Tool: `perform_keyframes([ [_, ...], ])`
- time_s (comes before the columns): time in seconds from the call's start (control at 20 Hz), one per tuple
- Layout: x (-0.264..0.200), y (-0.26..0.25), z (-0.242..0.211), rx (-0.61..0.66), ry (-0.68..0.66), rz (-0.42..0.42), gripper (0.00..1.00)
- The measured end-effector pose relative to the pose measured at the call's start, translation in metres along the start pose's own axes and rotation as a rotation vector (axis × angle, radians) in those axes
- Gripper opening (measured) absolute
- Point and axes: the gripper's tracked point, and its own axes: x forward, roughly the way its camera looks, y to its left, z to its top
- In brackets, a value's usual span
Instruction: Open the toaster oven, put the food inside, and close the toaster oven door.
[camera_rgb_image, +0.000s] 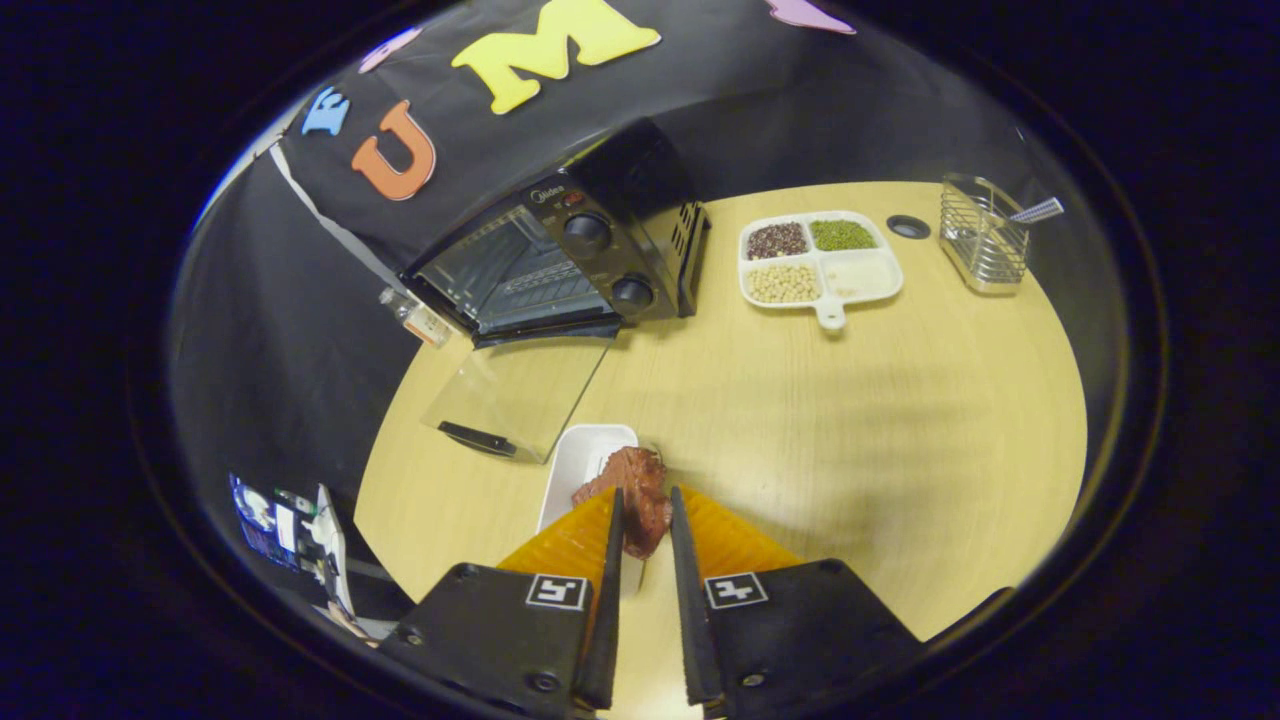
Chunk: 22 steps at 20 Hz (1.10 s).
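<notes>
1. Closest to me, the hand-held gripper (645, 525) has its two fingers narrowed down onto the food (638, 492), a reddish-brown lump that looks like a piece of cooked meat. Both fingers seem to be pressing its sides, so I'd call that a hold.
2. Handling guess: light, a bit soft and probably greasy, so it could squirm or slip if I squeeze harder or swing fast. Gripping across the thick middle, like it is now, looks like the best spot.
3. That food sits right between the fingertips, over the near end of a white tray (578, 462) on the worktop (850, 420). Can't tell if it's fully lifted off the tray yet.
4. Ahead and to the left of the fingers, the toaster oven (560, 260) already has its glass door (515, 398) dropped flat toward me, cavity and rack showing.
5. Well beyond on the right: a divided plate of beans (820, 262) and a wire basket (982, 240). Neither is near my path.
6. So opening looks done; loading and shutting the door are left.
</notes>
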Motion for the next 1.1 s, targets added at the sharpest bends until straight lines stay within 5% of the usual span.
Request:
perform_keyframes([
  [0.2,-0.010,0.015,-0.006,0.016,-0.007,0.053,0.13],
  [0.4,-0.020,0.021,-0.012,0.014,-0.028,0.037,0.07],
  [0.75,-0.070,0.043,-0.008,-0.127,-0.178,-0.142,0.07],
  [1.1,-0.098,0.118,-0.003,-0.378,-0.319,-0.279,0.07],
])
